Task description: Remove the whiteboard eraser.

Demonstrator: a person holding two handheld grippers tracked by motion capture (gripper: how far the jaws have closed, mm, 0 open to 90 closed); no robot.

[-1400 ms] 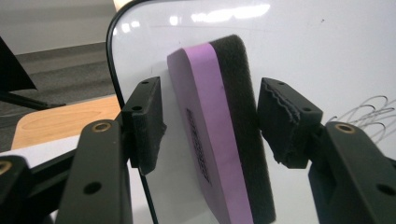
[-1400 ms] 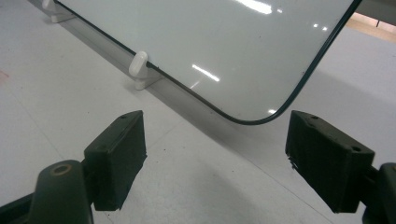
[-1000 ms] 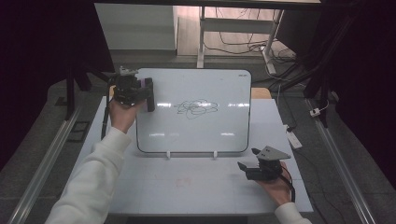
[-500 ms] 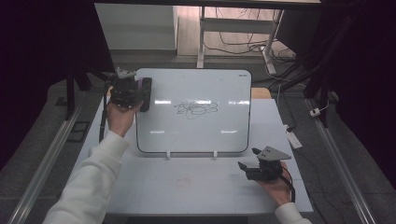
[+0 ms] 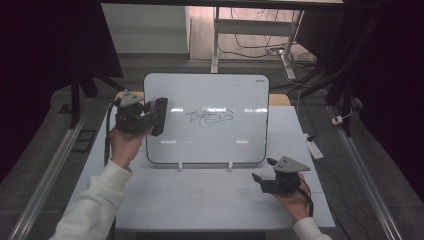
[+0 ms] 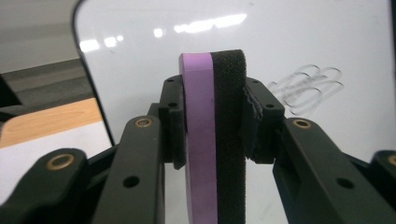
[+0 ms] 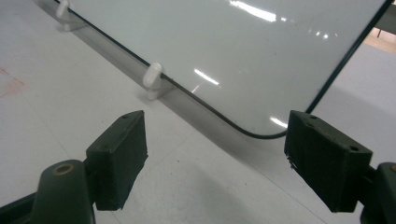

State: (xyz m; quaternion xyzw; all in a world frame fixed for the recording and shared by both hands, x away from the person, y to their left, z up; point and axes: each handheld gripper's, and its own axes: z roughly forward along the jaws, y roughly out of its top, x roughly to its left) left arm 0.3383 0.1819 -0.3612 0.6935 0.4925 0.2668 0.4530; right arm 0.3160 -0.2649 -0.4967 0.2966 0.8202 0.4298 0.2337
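A whiteboard point(image 5: 210, 145) lies on the white table point(image 5: 200, 200), with a black scribble point(image 5: 210, 116) near its middle. My left gripper point(image 5: 150, 117) hovers at the board's left edge, shut on an eraser point(image 5: 161, 112) with a purple back and black felt. In the left gripper view the eraser point(image 6: 201, 140) stands on edge, pressed between the pads of that gripper point(image 6: 212, 121), and the scribble point(image 6: 308, 88) lies beyond on the right. My right gripper point(image 5: 262, 169) rests open by the board's near right corner. In the right gripper view its jaws point(image 7: 217, 158) stand wide apart over bare table, the board point(image 7: 224, 46) just ahead.
Two white clips point(image 5: 180, 165) point(image 5: 230, 165) hold the board's near edge. Metal rails point(image 5: 50, 165) run along both sides of the table. A wooden surface point(image 5: 280, 99) shows behind the board, and cables point(image 5: 260, 50) lie on the floor beyond.
The left gripper has moved with the eraser from the board's far left corner toward the person, along the left edge. The right gripper has stayed where it was.
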